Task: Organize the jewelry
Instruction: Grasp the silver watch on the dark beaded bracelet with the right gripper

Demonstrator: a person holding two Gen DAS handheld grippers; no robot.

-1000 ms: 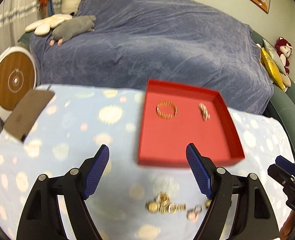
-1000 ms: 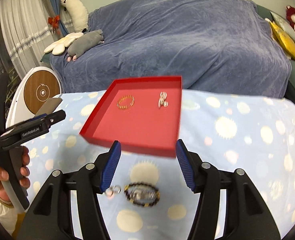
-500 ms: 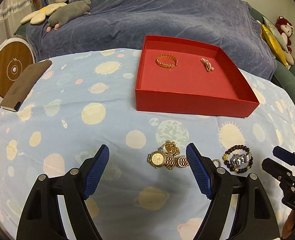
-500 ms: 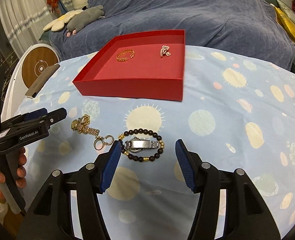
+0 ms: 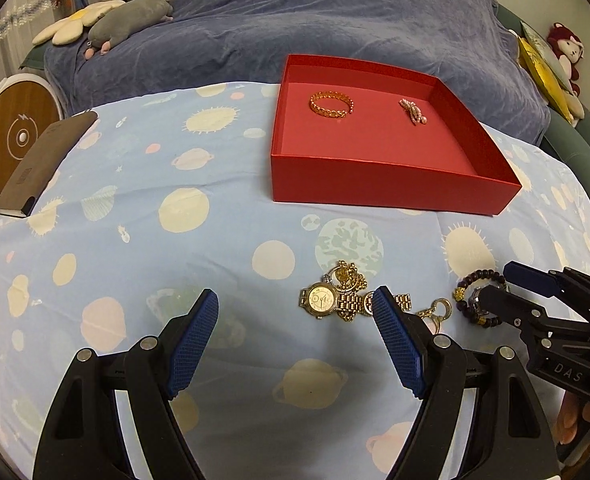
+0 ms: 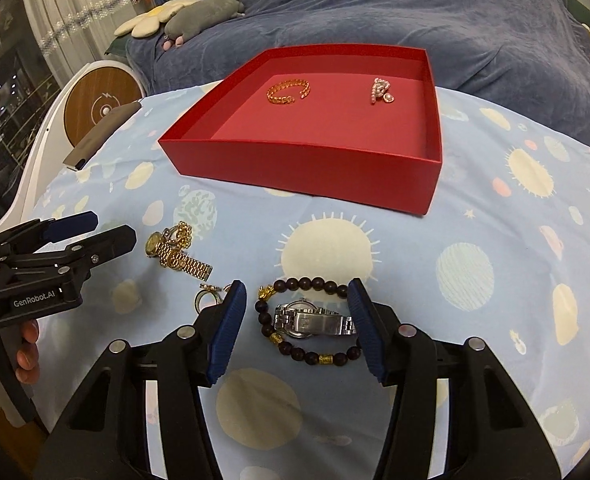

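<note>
Both claws hang wide apart and empty over the counter point(image 5: 143, 200), which is covered in a pale blue cloth printed with suns and planets. The right claw point(image 6: 295, 320) brackets a steel-link silver wristwatch point(image 6: 315, 322) lying inside a dark wooden bead bracelet with gold charms point(image 6: 307, 320), the two touching or overlapping so that a pinch aimed at one is likely to catch the other; the judgement here is that lifting them together could drop one partway to the shallow red cardboard tray point(image 6: 307, 168), or drag the beads across the cloth. The left claw point(image 5: 295, 320) is low near a gold-faced wristwatch with a gold link band point(image 5: 323, 300), which sits tangled against a small heap of gold chain and pendant point(image 5: 349, 276), with a pair of linked gold rings point(image 5: 437, 310) just beside the right-hand finger. A closing grip there may slide off the slick links, snag the chain and pull the heap along, or nudge the rings out of place. The soft cloth may also bunch under the pads and be pinched with the metal. The claws work near each other, so a reach by both at once risks a collision over the pile. In the tray a gold chain-link bangle point(image 5: 331, 104) and a small pink pearl piece point(image 5: 413, 111) already rest well apart at the far side; a careless drop could knock them together.
</note>
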